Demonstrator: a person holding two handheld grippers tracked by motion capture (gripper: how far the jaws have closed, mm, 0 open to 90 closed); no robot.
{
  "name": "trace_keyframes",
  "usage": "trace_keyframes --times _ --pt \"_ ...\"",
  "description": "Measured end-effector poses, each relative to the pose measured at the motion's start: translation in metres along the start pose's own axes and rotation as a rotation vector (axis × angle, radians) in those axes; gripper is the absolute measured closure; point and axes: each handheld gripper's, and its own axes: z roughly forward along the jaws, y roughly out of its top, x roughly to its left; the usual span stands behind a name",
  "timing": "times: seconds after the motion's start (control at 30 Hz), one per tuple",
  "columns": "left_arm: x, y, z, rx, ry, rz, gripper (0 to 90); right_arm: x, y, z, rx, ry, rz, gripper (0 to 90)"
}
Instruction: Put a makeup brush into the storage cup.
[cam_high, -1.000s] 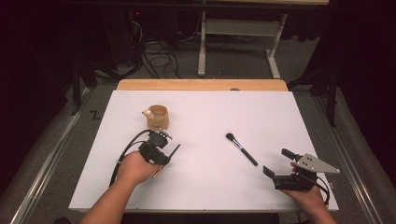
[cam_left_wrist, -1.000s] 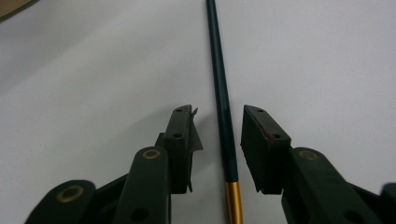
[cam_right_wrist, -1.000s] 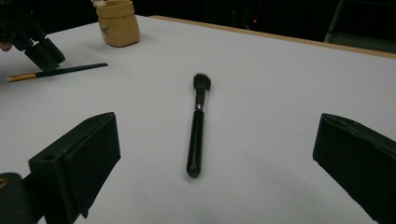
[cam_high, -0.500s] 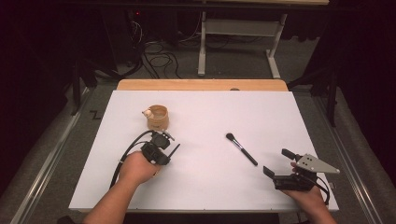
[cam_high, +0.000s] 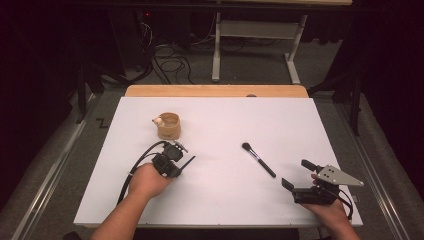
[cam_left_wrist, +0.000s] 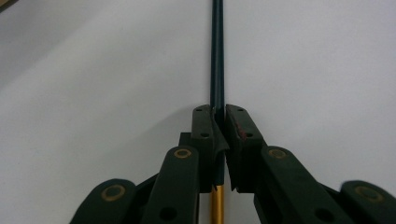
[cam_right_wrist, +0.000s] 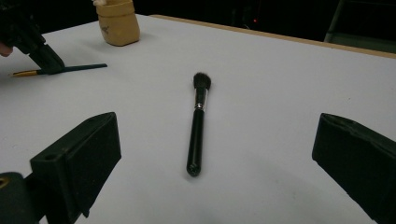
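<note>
High view: the left gripper (cam_high: 176, 161) sits on the near left part of the white table (cam_high: 220, 125). Its jaws have just been closing, and now they pinch a thin dark stick (cam_left_wrist: 218, 56) with a gold end. The stick lies flat on the table and pokes out to the right of the jaws. A small wooden cup (cam_high: 168, 125) stands just beyond this gripper, farther away. The right gripper (cam_high: 300, 175) rests near the right corner, and its jaws stand wide with nothing in them. A black brush (cam_right_wrist: 198, 122) lies between the two grippers, closer to the right one, with its fluffy end pointing far and left.
</note>
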Motion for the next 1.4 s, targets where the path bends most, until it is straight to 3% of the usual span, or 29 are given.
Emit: trace_keyframes --times 0.3,0.43,0.97,1.2,1.4 --pt "0.001 -0.006 0.000 -0.038 -0.010 0.019 83.1 0.000 0.000 0.000 0.002 0.000 -0.004 2.0" --pt "0.001 -0.007 0.000 -0.048 -0.008 0.049 83.1 0.001 0.000 0.000 0.003 0.000 -0.003 2.0" --pt "0.002 -0.007 -0.001 -0.047 -0.019 0.051 83.2 0.000 -0.001 0.000 0.008 -0.002 -0.001 2.1" --pt "-0.001 -0.003 -0.012 -0.059 -0.025 0.063 83.2 -0.001 -0.001 0.000 0.007 -0.002 0.001 2.3" --pt "-0.012 0.002 -0.023 -0.059 -0.017 0.102 83.1 0.000 -0.001 0.000 0.010 -0.004 0.004 2.3"
